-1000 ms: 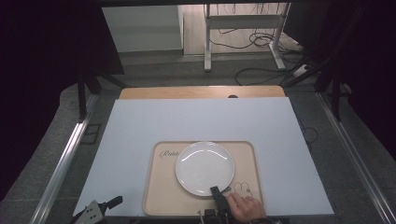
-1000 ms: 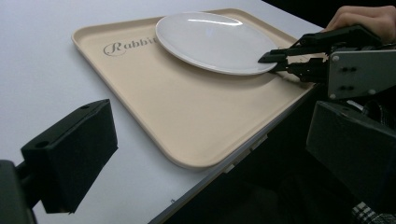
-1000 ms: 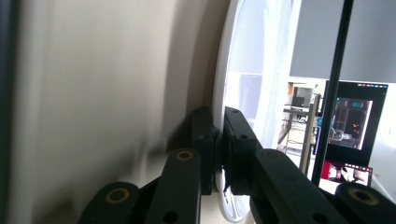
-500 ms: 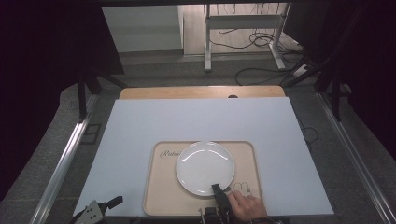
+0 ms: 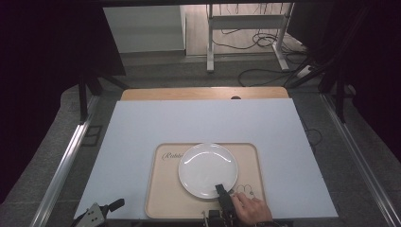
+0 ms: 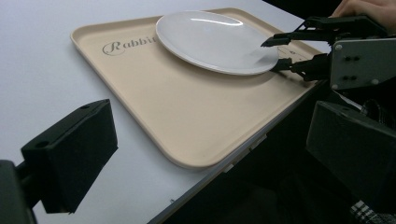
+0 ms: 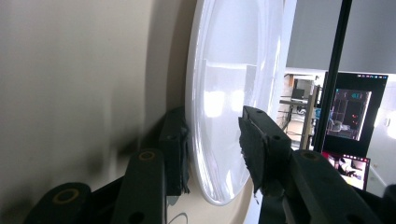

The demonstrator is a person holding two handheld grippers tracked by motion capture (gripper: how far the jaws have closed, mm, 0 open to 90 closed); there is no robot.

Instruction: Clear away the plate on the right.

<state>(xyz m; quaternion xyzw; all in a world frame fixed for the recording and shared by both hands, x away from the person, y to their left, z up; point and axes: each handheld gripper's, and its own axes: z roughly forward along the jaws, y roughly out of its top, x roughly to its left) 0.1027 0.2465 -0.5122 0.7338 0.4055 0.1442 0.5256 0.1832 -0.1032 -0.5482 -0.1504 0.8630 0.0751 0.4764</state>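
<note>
Table (image 5: 142, 137): pale sheet, tray (image 5: 163, 198) at near edge within reach. Plate (image 5: 208, 169) lies flat on tray, overlapping the lettering. Right gripper (image 6: 278, 52) straddles plate's near rim, one jaw above, one below; jaws have just been opening, pads off the rim, likely releasing. Left gripper (image 5: 97, 215) idle at table corner, jaws apart, empty.

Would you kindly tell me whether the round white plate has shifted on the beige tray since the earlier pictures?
No. The round white plate lies just where it did on the beige tray, its left rim still beside the printed lettering.
</note>
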